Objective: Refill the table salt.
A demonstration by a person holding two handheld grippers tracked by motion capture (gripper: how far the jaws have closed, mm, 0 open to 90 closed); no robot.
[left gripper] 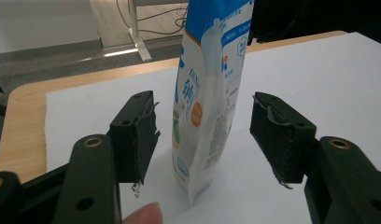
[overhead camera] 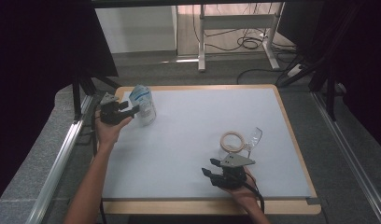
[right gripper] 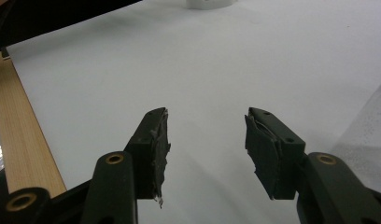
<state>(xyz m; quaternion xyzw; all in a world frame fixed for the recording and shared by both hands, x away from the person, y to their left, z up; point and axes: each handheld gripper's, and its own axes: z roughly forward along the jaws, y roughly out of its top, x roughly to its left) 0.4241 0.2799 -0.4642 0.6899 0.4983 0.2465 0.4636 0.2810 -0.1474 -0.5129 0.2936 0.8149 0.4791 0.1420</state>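
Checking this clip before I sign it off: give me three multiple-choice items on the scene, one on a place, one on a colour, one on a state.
1. Where does the milk pouch stand?
A. near the table's far left corner
B. near the right edge
C. on the floor

2. Which colours does the pouch show?
A. red and black
B. blue and white
C. green and yellow

3. How does the left tool stand to the pouch?
A. clamped on it
B. open, jaws either side, pads clear
C. far from it

Answers: 1 A, the high view shows it there. 2 B, the left gripper view shows blue print on white. 3 B, gaps show between both pads and the pouch.
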